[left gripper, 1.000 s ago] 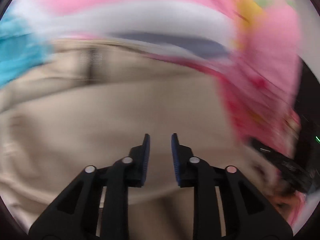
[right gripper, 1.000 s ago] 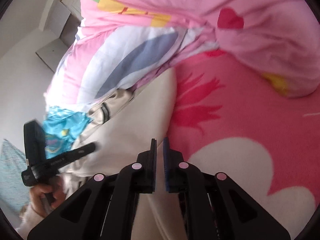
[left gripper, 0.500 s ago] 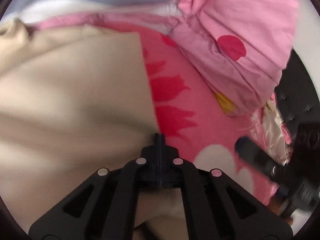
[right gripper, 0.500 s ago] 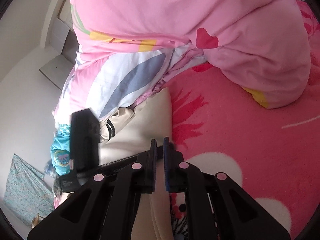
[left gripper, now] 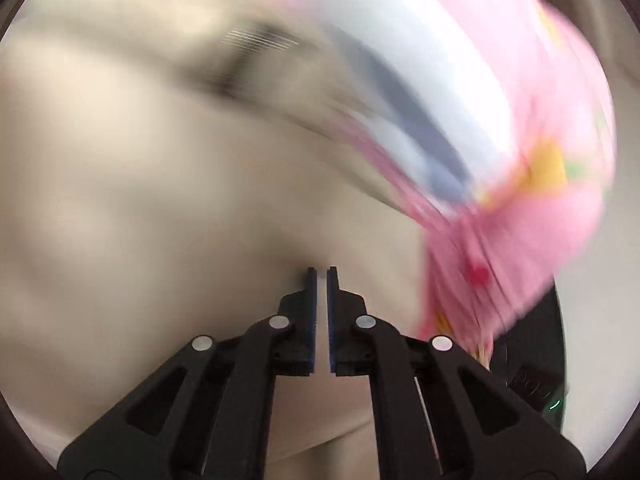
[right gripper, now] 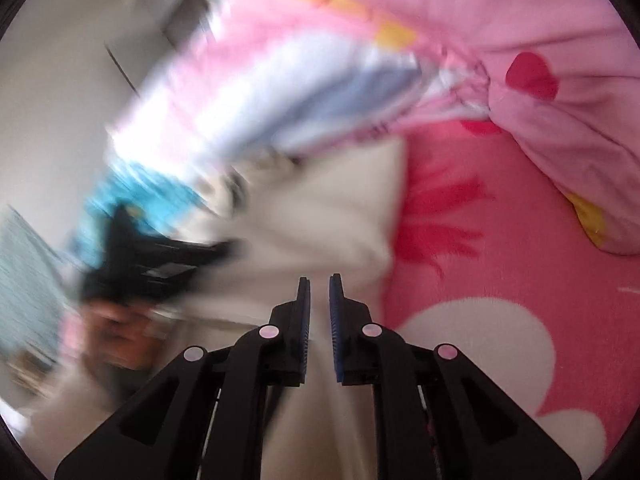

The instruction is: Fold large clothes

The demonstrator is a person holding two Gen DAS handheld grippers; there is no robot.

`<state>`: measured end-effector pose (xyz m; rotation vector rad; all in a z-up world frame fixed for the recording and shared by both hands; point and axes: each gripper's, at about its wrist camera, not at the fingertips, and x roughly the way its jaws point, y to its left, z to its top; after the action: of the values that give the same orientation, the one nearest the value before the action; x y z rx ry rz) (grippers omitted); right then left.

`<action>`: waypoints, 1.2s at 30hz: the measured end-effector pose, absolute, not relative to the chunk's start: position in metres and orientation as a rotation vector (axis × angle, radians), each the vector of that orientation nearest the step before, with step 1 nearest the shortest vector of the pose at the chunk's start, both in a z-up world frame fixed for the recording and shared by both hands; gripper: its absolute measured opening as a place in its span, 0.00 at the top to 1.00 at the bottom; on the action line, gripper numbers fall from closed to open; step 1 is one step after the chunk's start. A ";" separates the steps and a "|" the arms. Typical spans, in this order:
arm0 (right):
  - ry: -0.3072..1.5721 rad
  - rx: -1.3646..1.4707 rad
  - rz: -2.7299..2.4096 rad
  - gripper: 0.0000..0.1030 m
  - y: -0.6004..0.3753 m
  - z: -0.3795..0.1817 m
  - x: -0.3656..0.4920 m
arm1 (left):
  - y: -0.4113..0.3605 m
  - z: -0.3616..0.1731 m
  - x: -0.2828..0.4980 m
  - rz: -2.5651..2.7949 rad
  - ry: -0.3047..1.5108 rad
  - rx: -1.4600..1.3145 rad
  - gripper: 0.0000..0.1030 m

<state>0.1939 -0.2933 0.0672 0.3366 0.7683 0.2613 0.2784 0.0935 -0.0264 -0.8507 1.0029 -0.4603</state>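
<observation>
Beige soft-cloth garment (right gripper: 320, 216) lying part-folded on pink fleece bed cover (right gripper: 500, 264), near its left edge; more folds judged outstanding. Left gripper (left gripper: 321, 276) narrowly parted above cloth, grasp unclear. Right gripper (right gripper: 319, 284) narrowly parted, gripping nothing. No containers visible.

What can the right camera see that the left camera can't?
Only the right wrist view shows the pink blanket with its white flower, the blurred left gripper and the hand holding it, and the right gripper.

Only the left wrist view shows the left gripper's fingertips up close, slightly apart over the cloth, and a dark thing at the right edge.

Both show the beige garment, the pink quilt and a bit of blue cloth.
</observation>
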 end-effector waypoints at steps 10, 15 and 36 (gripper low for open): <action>0.829 0.277 0.155 0.92 -0.282 0.047 0.203 | 0.207 -0.001 0.251 -0.191 0.784 -0.736 0.98; 0.829 0.275 0.153 0.92 -0.281 0.045 0.202 | 0.229 -0.024 0.253 -0.149 0.791 -0.854 0.98; 0.827 0.250 0.141 0.92 -0.279 0.045 0.200 | 0.296 0.071 0.110 0.061 0.725 -0.543 0.79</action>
<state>0.2000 -0.2788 0.0451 0.2499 0.8271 0.1412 0.1097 0.2956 0.0712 -0.5429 0.7251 0.0613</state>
